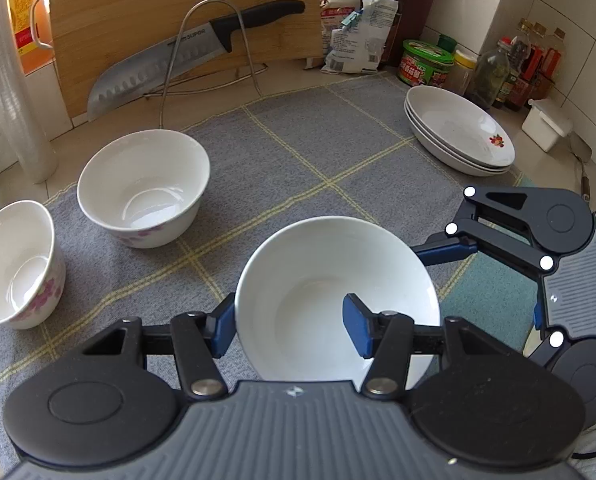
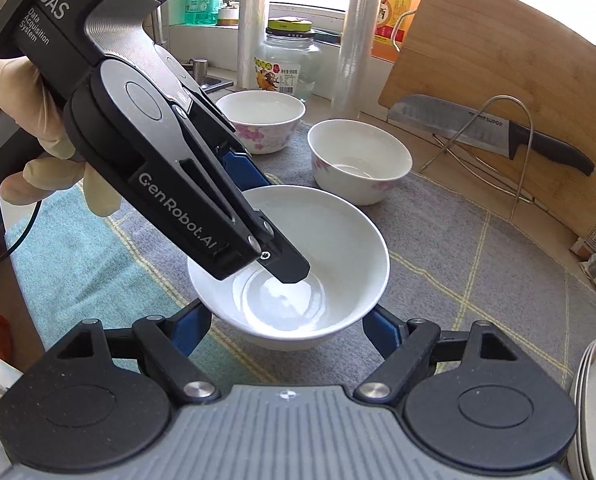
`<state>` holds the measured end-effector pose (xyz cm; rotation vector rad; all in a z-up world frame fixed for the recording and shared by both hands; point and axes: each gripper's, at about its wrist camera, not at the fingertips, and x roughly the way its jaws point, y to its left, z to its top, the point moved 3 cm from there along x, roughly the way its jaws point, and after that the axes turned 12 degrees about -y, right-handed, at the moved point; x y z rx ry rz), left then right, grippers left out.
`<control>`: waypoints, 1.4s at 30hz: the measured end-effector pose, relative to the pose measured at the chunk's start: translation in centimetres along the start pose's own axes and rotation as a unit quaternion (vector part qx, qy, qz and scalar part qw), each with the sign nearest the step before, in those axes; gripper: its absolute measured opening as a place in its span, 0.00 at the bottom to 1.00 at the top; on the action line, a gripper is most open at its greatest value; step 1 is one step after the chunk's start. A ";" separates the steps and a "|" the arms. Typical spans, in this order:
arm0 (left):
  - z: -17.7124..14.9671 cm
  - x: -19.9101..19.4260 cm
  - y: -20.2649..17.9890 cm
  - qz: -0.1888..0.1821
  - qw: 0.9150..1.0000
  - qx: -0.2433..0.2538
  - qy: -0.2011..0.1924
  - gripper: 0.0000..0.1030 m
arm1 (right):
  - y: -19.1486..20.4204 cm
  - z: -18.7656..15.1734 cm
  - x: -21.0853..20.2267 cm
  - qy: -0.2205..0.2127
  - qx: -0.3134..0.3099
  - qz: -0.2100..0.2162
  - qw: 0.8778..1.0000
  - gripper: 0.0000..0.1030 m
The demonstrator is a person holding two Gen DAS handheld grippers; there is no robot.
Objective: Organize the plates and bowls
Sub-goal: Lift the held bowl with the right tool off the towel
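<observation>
Gripping the plain white bowl (image 1: 329, 292) by its near rim, the left gripper (image 1: 294, 328) is clamped, one pad inside. The right gripper (image 2: 286, 326) straddles the bowl's outer wall; contact unclear. Two flowered bowls (image 1: 144, 186) stand far left, stacked plates (image 1: 459, 132) far right on the desk (image 1: 298, 136).

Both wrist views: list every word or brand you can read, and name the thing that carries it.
"SUPOR": knife blade
"DAS Data Acquisition System": left gripper housing
"GenRobot.AI": left gripper arm
Glass jar, seasoning bags, green-lidded tub and bottles: print too small or blurred to read.
</observation>
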<state>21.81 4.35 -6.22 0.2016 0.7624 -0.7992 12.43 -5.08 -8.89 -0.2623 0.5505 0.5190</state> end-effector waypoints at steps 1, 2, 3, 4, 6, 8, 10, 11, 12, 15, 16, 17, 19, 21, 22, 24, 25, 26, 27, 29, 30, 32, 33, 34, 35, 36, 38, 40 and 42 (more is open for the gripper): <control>0.2 0.4 -0.5 -0.005 1.000 0.004 -0.001 0.52 | -0.4 -0.3 -0.3 0.002 0.002 -0.005 1.000 0.84; 0.5 0.7 -0.9 -0.008 1.000 0.006 -0.001 0.52 | -0.8 -0.5 -0.6 0.003 0.004 -0.009 1.000 0.84; 0.7 0.9 -1.3 -0.012 1.000 0.008 -0.002 0.52 | -1.2 -0.7 -0.9 0.004 0.006 -0.014 1.000 0.84; 1.0 1.3 -1.7 -0.015 1.000 0.012 -0.004 0.53 | -1.6 -0.9 -1.1 0.004 0.008 -0.018 1.000 0.83; 1.3 1.8 -2.4 -0.020 1.000 0.017 -0.004 0.53 | -2.2 -1.2 -1.4 0.006 0.011 -0.025 1.000 0.83; 1.6 2.3 -2.9 -0.024 0.999 0.023 -0.004 0.53 | -2.7 -1.6 -1.8 0.007 0.015 -0.030 0.999 0.84; 1.7 2.6 -3.3 -0.027 0.999 0.027 -0.005 0.53 | -3.2 -1.9 -1.9 0.009 0.018 -0.033 0.999 0.84; 1.8 2.9 -3.5 -0.029 0.999 0.028 -0.005 0.53 | -3.4 -2.1 -1.9 0.010 0.019 -0.033 0.999 0.84; 1.9 3.1 -3.6 -0.029 0.999 0.028 -0.003 0.53 | -3.6 -2.2 -1.9 0.012 0.020 -0.034 0.999 0.84; 1.9 3.9 -3.8 -0.031 0.999 0.030 0.000 0.53 | -3.9 -2.6 -1.8 0.016 0.024 -0.035 0.999 0.84; 1.9 4.1 -3.9 -0.031 0.999 0.030 0.001 0.53 | -4.0 -2.7 -1.7 0.018 0.026 -0.035 0.999 0.84; 1.9 4.3 -3.9 -0.032 0.999 0.028 0.001 0.53 | -4.1 -2.9 -1.6 0.019 0.028 -0.035 0.999 0.83; 1.8 4.6 -4.0 -0.032 0.999 0.027 0.002 0.53 | -4.4 -3.1 -1.5 0.021 0.033 -0.034 0.999 0.84; 1.8 4.9 -4.0 -0.033 0.999 0.025 0.003 0.53 | -4.6 -3.3 -1.4 0.024 0.038 -0.033 0.998 0.84; 1.8 4.9 -4.0 -0.033 0.999 0.024 0.002 0.53 | -4.6 -3.4 -1.4 0.025 0.040 -0.033 0.998 0.84; 1.8 5.1 -4.0 -0.034 0.999 0.023 0.002 0.53 | -4.7 -3.5 -1.3 0.026 0.040 -0.033 0.998 0.84; 1.8 5.2 -4.0 -0.033 0.999 0.021 0.003 0.53 | -4.8 -3.5 -1.3 0.027 0.040 -0.032 0.998 0.84; 1.8 5.3 -4.0 -0.033 0.999 0.019 0.003 0.53 | -4.8 -3.5 -1.3 0.027 0.042 -0.032 0.998 0.84; 1.8 5.3 -4.0 -0.032 0.999 0.019 0.003 0.53 | -4.9 -3.6 -1.3 0.028 0.043 -0.031 0.998 0.84; 1.7 5.4 -4.1 -0.030 0.999 0.020 -0.001 0.60 | -5.0 -3.7 -1.1 0.029 0.048 -0.029 0.998 0.84; 1.8 5.3 -4.1 -0.029 0.999 0.020 -0.006 0.66 | -5.0 -3.6 -1.1 0.026 0.049 -0.028 0.998 0.87; 1.8 5.1 -4.2 -0.017 0.999 0.024 -0.016 0.87 | -5.0 -3.4 -1.5 0.011 0.050 -0.028 0.998 0.99; 1.9 5.0 -4.2 -0.011 0.999 0.028 -0.023 0.88 | -5.0 -3.3 -1.7 0.005 0.049 -0.025 0.998 1.00; 1.9 4.8 -4.2 -0.004 0.999 0.034 -0.029 0.89 | -5.0 -3.2 -1.8 0.004 0.049 -0.023 0.999 1.00; 2.0 4.7 -4.1 0.002 0.999 0.037 -0.031 0.89 | -5.1 -3.2 -1.9 0.005 0.050 -0.023 0.998 1.00; 2.0 4.6 -4.0 0.008 0.999 0.037 -0.033 0.89 | -5.1 -3.2 -1.9 0.005 0.050 -0.024 0.998 1.00; 1.9 4.3 -3.7 0.015 0.999 0.032 -0.041 0.89 | -5.2 -3.2 -2.0 0.005 0.052 -0.025 0.998 1.00; 1.8 3.9 -3.5 0.016 0.998 0.025 -0.046 0.89 | -5.3 -3.1 -2.2 0.003 0.053 -0.027 0.998 1.00; 1.6 3.4 -3.3 0.024 0.998 0.020 -0.057 0.89 | -5.3 -3.0 -2.3 0.002 0.052 -0.028 0.998 1.00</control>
